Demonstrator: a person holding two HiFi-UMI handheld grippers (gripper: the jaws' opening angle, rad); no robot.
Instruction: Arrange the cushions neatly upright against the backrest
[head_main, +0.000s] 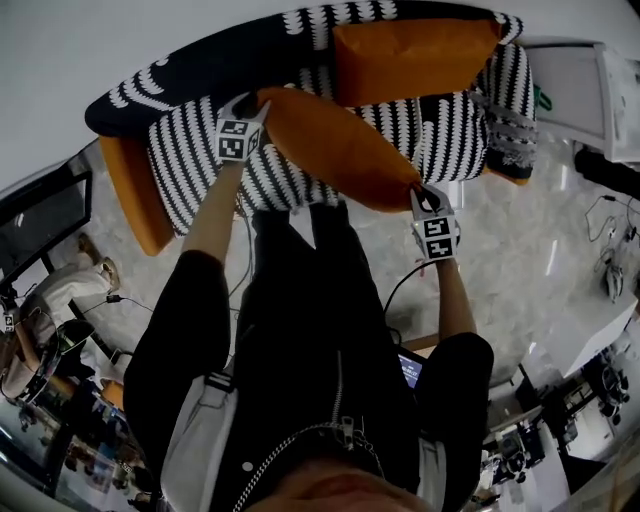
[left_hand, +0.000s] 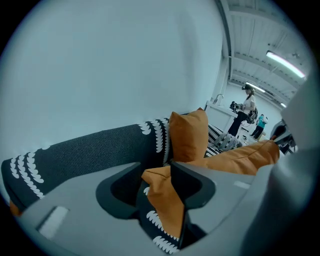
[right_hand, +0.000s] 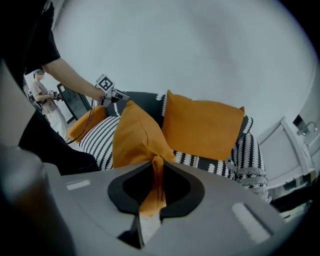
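Here, an orange cushion (head_main: 340, 150) at the striped sofa (head_main: 190, 165).
Right gripper (head_main: 424, 192) fingers pinch its near-right corner; left gripper (head_main: 255, 103) fingers spread around the far-left corner.

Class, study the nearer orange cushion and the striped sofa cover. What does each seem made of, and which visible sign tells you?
Nearer orange cushion: probably matte woven cloth over soft filling; it sags and its corners bunch into folds. Striped sofa cover: seemingly a matte textile, black with a white pattern and no shine; the weave is too small to tell.
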